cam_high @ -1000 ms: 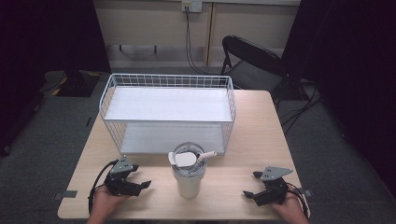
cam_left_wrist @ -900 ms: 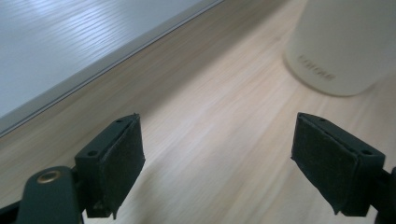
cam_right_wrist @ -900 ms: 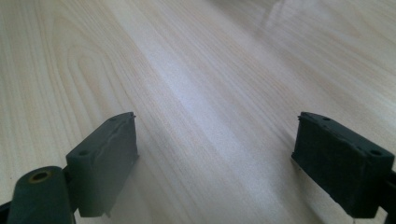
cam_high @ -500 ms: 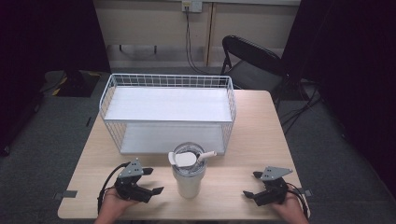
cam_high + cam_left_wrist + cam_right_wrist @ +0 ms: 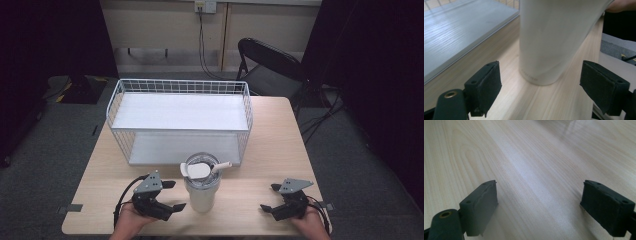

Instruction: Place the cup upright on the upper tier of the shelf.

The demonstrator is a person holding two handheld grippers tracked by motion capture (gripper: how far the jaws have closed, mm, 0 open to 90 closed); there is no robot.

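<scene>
From above, a light wooden table [image 5: 280, 150] with a pale grain carries a white wire basket [image 5: 180, 122], a two-tier rack with flat white shelf boards. Just in front of it stands a white tumbler [image 5: 201, 187], tapered toward its base, upright, with a clear lid and a white flap and straw stub on top. The left gripper [image 5: 172, 196] sits just beside the tumbler's left side, jaws spread and pointing at it, not touching. The right gripper [image 5: 269, 199] lies well apart near the table's right front corner, jaws spread, holding nothing. A black folding chair [image 5: 272, 67] stands behind the table.

Along the left gripper [image 5: 541, 87] view, the tumbler [image 5: 554, 42] shows a smooth, matte, off-white wall, round in section, standing on the wood between the two black padded jaws with a gap on each side. The rack's white shelf board [image 5: 456, 32] lies at left.

Along the right gripper [image 5: 540, 207] view, black rubbery jaws stand wide apart over bare wood grain.
</scene>
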